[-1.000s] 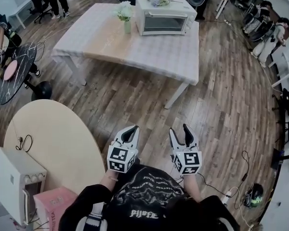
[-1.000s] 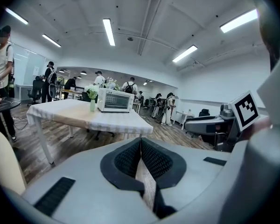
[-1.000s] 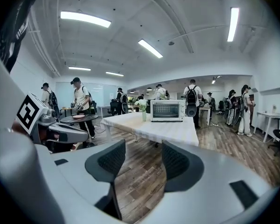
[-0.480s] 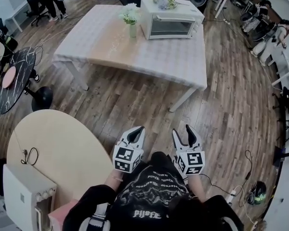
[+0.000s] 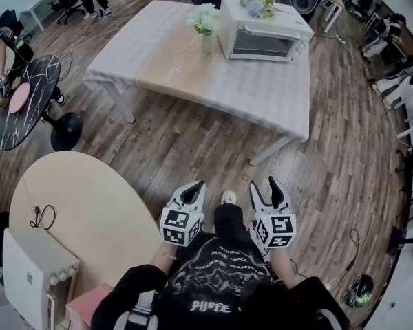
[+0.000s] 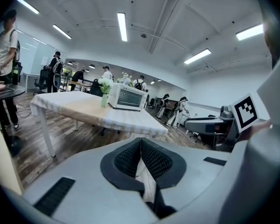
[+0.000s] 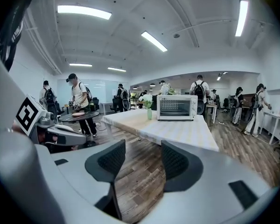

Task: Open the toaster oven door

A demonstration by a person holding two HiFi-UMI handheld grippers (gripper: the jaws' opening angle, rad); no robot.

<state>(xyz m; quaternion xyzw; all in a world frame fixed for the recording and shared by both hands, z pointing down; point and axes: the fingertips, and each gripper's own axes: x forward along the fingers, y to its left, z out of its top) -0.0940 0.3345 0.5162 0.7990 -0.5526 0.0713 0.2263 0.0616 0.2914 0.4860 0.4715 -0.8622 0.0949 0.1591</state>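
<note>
Boxy white toaster oven (image 5: 265,29) w/ glass door shut, on cloth-covered worktop (image 5: 213,74). L tongs (image 5: 191,190) squeezed together, empty; R tongs (image 5: 266,185) apart, empty.

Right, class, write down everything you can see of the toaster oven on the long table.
The toaster oven is a white, boxy appliance with a dark glass door, shut, facing the person. It stands upright at the far end of the cloth-covered table, beside a vase of flowers. More flowers lie on its top.
</note>
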